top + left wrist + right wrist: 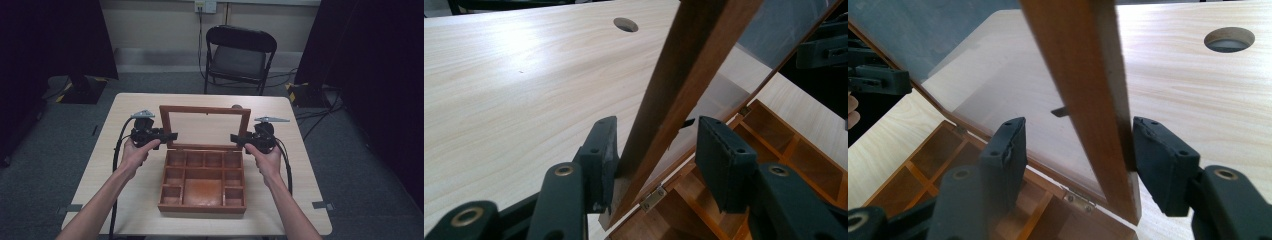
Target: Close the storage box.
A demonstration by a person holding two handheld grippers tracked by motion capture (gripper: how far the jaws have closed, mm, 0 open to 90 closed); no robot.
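At lid [205, 110] edges: left claw [656, 150], right claw [1078, 157] straddle frame, seemingly loose.

Wooden compartment box [202, 186], reddish-brown, sits mid-table with its long side toward the person. Its interior is split into small cells around one larger centre cell. Glass-paned lid [205, 127] is open, standing near upright on brass hinges [653, 197] at the back edge.
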